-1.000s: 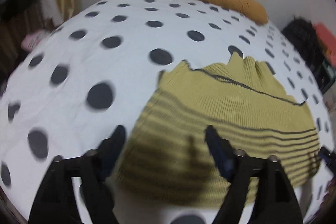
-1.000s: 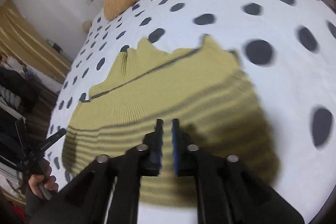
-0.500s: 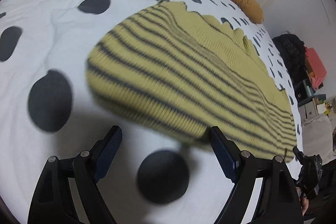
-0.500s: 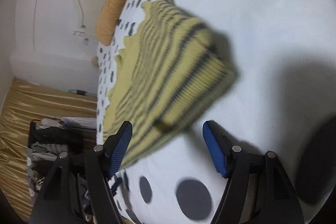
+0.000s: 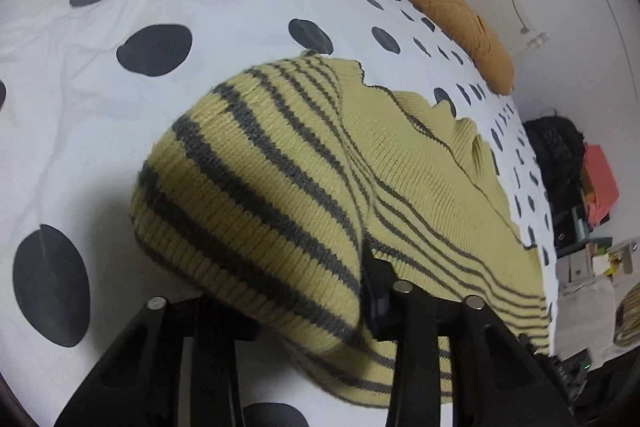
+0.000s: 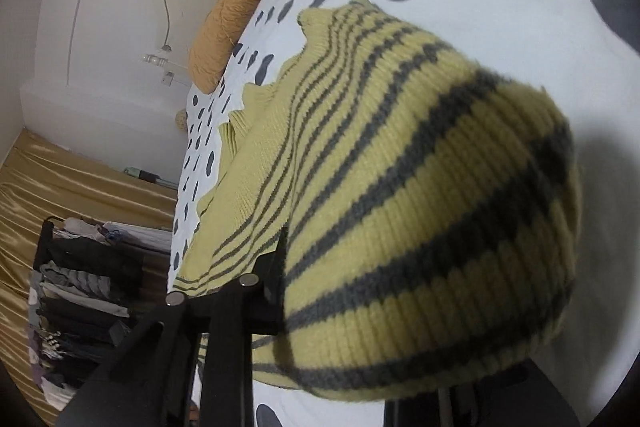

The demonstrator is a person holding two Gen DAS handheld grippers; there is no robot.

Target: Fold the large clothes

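A yellow knit sweater (image 5: 400, 163) with grey stripes lies flat on the white, dark-dotted bed cover (image 5: 100, 99). Its near hem is bunched up into a thick fold at each gripper. My left gripper (image 5: 292, 287) is closing with that fold between its jaws; the right finger (image 5: 374, 291) presses into the knit and the other is hidden under it. In the right wrist view the sweater (image 6: 400, 187) bulges over my right gripper (image 6: 360, 307), whose jaws are also closing on the hem. Only its left finger (image 6: 278, 267) shows.
An orange bolster pillow (image 5: 440, 7) lies at the head of the bed by the white wall. A black bag (image 5: 556, 147) and an orange box (image 5: 600, 183) stand beside the bed. A clothes rack (image 6: 80, 287) and a gold curtain (image 6: 60, 187) are on the other side.
Both grippers came down to the sweater's near hem. Their jaws, wide open half a second ago, have closed in on the hem, which now bunches up between them.
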